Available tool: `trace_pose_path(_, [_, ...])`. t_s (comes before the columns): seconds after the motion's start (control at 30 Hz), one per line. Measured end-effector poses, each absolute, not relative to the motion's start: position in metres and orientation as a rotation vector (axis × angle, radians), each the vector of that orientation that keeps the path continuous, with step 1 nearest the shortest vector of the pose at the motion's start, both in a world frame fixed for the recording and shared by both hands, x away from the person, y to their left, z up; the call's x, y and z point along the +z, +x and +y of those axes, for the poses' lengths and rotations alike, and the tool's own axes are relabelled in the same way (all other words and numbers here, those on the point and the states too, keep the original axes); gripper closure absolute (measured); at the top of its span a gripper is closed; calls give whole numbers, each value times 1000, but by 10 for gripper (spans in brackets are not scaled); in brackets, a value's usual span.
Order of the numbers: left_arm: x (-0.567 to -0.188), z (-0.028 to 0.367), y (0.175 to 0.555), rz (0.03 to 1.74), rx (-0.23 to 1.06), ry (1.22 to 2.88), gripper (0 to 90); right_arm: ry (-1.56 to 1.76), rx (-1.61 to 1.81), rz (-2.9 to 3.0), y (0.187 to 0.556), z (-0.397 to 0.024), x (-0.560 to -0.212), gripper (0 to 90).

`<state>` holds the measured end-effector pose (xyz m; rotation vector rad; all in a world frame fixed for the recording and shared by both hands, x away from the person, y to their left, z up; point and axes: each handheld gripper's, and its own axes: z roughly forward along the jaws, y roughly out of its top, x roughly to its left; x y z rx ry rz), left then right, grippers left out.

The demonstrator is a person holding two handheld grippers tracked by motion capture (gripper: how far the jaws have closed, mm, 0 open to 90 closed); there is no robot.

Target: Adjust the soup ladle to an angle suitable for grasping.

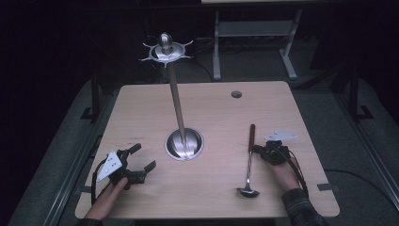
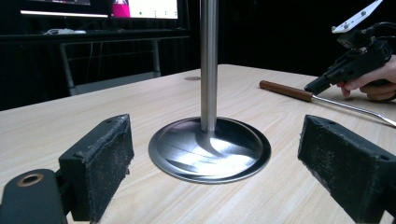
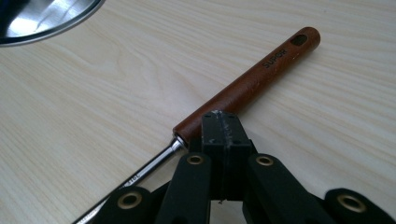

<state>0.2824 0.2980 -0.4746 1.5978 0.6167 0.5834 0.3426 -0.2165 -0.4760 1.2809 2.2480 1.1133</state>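
On the table point(image 1: 141, 108), a steel ladle point(image 1: 250, 162), brown-handled, beside the closed, empty right tool point(image 3: 219, 122).

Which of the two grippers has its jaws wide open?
The left gripper, jaws spread facing the stand's round base; the right gripper is shut beside the ladle handle.

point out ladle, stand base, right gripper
ladle point(image 1: 251, 141): high view, on its shaft.
stand base point(image 2: 210, 149): left gripper view, on the disc.
right gripper point(image 3: 220, 122): right gripper view, at the shut jaw tips.
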Motion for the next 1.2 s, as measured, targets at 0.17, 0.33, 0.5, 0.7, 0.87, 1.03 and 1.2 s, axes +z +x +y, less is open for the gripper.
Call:
trace_pose_path(0.17, [-475,298,282,616,583,1598,97,1266,1116,2263,347,-210,-475,897])
trace_pose_path(0.33, [-475,298,282,616,582,1597,97,1247,1130,2273,349,-202,-474,898])
trace_pose_path(0.5, [-475,298,283,617,577,1590,97,1239,1147,2287,351,-198,-475,898])
trace_pose_path(0.7, [-475,298,283,617,580,1590,97,1212,1167,2311,351,-194,-476,898])
trace_pose_path(0.87, [-475,298,283,617,579,1590,97,1178,1190,2344,349,-189,-475,898])
trace_pose_path(1.03, [-475,298,283,617,581,1591,97,1155,1199,2362,349,-185,-475,898])
trace_pose_path(1.2, [-475,298,283,617,581,1591,97,1125,1210,2397,347,-179,-474,898])
